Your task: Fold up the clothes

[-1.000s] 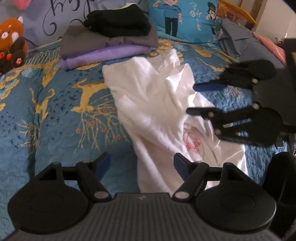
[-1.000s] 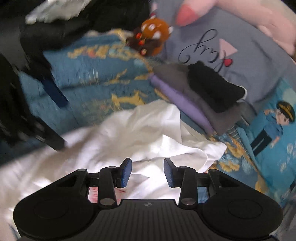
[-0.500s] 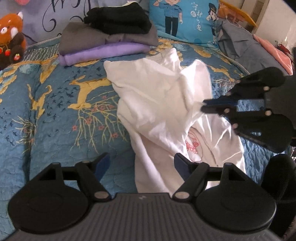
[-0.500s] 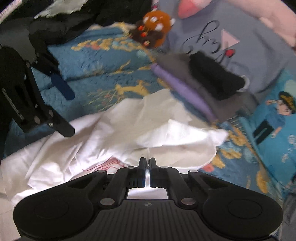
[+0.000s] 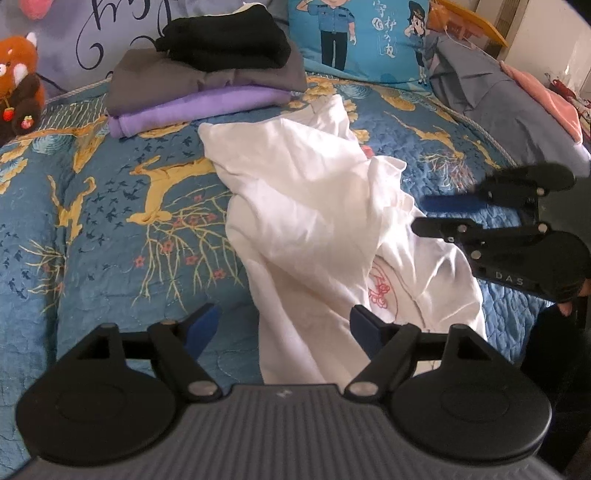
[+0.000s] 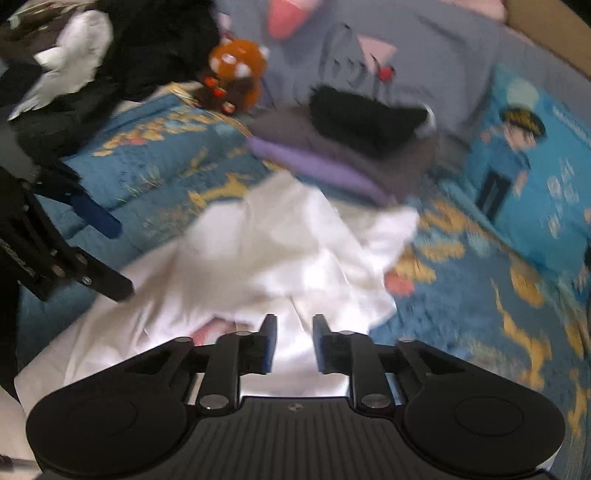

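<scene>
1. Left gripper [image 5: 282, 325]: jaws spread wide, holding nothing; the near hem of the white shirt [image 5: 314, 221] lies between its blue pads, closer to the right pad, contact unclear.
2. Right gripper [image 6: 294, 341]: jaws narrowly apart, nothing clamped; white cloth sits right under and between the pads. In the left wrist view it hovers at the shirt's right edge, lower finger over the fabric. "DAS" is readable on its body; further letters are hidden by a hand [image 5: 570, 295].
3. White shirt is crumpled in a loose heap on the blue quilt [image 5: 110, 229] with yellow deer print, a red-pink print [image 5: 380, 288] showing near the front; its writing is too small to read.
4. Beyond the shirt: folded stack [image 5: 207, 74], purple under grey under black.
5. Far back: blue cartoon-police pillow [image 5: 358, 37] with Chinese characters, grey pillow [image 5: 122, 29] with cursive script, plush red panda [image 5: 18, 85] at left.
</scene>
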Demonstrator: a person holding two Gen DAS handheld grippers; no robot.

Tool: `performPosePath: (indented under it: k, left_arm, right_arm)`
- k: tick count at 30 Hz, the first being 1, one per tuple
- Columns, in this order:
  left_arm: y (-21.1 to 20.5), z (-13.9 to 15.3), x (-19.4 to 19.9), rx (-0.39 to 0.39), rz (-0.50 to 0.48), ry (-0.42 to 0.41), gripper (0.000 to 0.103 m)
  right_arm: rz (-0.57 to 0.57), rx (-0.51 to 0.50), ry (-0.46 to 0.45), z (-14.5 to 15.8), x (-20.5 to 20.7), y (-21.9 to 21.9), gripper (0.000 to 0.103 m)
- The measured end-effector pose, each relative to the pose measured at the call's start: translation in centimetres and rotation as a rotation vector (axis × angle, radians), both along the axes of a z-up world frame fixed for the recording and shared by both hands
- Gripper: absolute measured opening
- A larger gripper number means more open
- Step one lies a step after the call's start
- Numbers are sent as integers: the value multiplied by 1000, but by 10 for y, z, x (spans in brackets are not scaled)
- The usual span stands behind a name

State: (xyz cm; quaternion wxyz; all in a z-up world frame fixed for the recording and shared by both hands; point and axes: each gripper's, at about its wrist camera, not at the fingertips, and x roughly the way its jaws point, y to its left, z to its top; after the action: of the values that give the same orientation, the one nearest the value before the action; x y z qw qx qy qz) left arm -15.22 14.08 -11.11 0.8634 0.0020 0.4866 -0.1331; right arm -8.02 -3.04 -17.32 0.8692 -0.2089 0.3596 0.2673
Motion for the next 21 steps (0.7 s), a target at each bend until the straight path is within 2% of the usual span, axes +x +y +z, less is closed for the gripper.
performPosePath:
  k: [3,5,7,8,10,14,17,19,21]
  left_arm:
    - [-1,0,0,-3,-4,2,82]
    - [-2,1,-1,-5,-6,3,82]
    - [-2,1,-3,-8,-5,4,82]
    - [-1,1,-3,-11,-5,4,82]
    - [0,0,-4,-11,-3,5,82]
    - [0,1,-5,-14,-1,4,82]
    - [-1,2,-6,-17,-5,2,82]
    - [-3,2,-7,-17,-8,4,82]
    - [-4,1,-8,-16,-11,7,82]
  right_arm:
    - [55,22,-18,3,5,5,26]
    - [70,47,28,1,14,7,26]
    - [74,91,56,3,19,5,20]
    - [83,109,56,6,15,4,13]
    - [115,109,49,12,2,3,12]
    - [192,35,98,10,-17,-1,12]
    - [198,-25,133,1,-27,-6,11]
    - [182,-8,142,1,-30,-10,11]
    - [144,50,121,7,-30,-16,13]
